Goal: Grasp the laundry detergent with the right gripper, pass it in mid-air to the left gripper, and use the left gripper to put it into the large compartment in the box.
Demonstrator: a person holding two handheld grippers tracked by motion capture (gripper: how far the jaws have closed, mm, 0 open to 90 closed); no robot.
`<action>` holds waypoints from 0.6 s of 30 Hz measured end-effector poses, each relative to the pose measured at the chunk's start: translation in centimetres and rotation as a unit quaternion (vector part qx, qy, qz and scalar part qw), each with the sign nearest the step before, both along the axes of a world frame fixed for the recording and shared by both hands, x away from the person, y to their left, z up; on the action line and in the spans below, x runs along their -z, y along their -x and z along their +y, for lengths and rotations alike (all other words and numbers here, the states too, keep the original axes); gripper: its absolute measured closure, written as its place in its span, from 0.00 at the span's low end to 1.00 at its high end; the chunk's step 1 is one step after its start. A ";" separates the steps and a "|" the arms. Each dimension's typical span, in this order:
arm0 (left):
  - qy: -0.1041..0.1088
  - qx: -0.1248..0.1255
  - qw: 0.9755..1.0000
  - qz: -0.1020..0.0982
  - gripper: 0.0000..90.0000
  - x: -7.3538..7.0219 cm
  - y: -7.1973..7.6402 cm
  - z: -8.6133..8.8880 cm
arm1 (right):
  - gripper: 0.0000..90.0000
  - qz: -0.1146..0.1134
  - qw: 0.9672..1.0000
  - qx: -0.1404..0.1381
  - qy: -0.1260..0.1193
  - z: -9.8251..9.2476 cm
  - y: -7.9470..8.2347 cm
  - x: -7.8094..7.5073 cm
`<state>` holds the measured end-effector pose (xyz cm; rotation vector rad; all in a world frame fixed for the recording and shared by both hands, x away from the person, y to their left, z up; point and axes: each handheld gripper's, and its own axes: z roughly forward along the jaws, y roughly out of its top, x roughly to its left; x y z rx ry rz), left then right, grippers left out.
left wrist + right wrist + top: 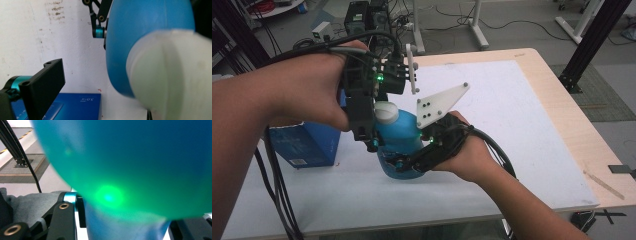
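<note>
A blue bottle (pixel 401 134) with a white cap (pixel 386 112) is held tilted above the white table mat (pixel 522 130). My right gripper (pixel 404 162) is shut on the bottle's lower body from the right; in the right gripper view the bottle (pixel 125 165) sits between both black jaws. My left gripper (pixel 371 131) comes down from above at the cap. In the left gripper view the cap (pixel 175 75) looms close on the right, and the left finger (pixel 45 82) stands clear of it with a gap, so the gripper is open. Its other jaw is hidden.
A blue box (pixel 309 145) lies on the mat at the left, also visible in the left gripper view (pixel 75 105). Cables trail off the table's left side. The wooden table edge (pixel 582 135) runs along the right. Equipment and stands are on the floor behind.
</note>
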<state>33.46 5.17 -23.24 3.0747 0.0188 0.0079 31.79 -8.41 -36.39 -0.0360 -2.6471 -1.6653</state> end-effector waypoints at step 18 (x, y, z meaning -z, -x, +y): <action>-0.015 0.005 1.000 -0.009 0.02 0.4 0.7 -0.3 | 0.52 0.012 1.000 -0.004 0.000 1.5 -0.4 -0.5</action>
